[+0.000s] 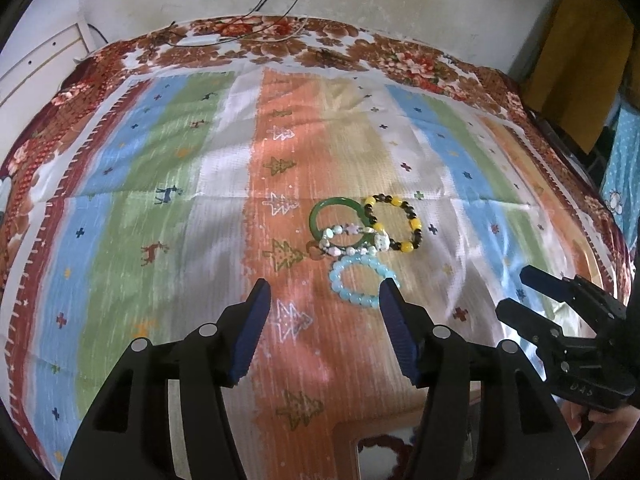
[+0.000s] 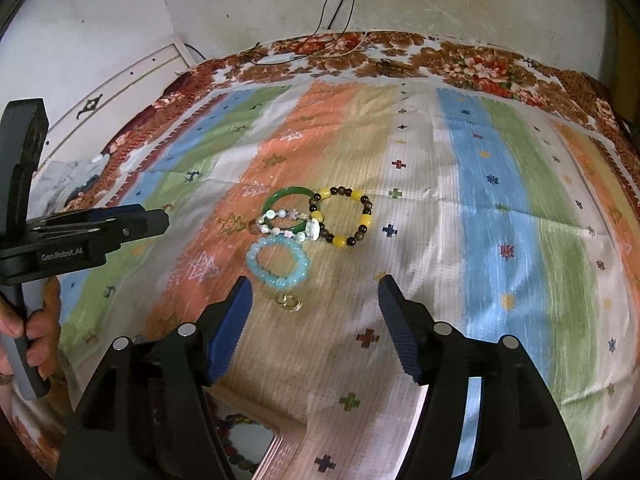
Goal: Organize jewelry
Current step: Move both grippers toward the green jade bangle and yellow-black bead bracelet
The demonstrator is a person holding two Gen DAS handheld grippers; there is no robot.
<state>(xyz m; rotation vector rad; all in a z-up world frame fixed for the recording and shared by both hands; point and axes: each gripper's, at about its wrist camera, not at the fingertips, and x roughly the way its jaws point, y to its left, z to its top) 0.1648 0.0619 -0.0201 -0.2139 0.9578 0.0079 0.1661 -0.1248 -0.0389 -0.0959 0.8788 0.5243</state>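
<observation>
Several bracelets lie in a cluster on the striped cloth: a green bangle (image 1: pixel 320 210) (image 2: pixel 294 192), a yellow-and-dark bead bracelet (image 1: pixel 416 224) (image 2: pixel 366 220), a white charm bracelet (image 1: pixel 352 238) (image 2: pixel 280 226) across the bangle, and a pale blue bead bracelet (image 1: pixel 340 280) (image 2: pixel 298 270) nearest me. A small gold ring (image 2: pixel 289 303) lies just in front of it. My left gripper (image 1: pixel 326 296) is open, empty, just short of the blue bracelet. My right gripper (image 2: pixel 314 292) is open, empty, above the cloth near the ring; it also shows in the left wrist view (image 1: pixel 516 292).
A tray or box (image 1: pixel 380 440) (image 2: pixel 276 448) with dark bead bracelets inside sits at the near edge under the grippers. Cables and a white adapter (image 1: pixel 200 40) lie at the far edge by the wall. A yellow cloth (image 1: pixel 580 60) hangs at right.
</observation>
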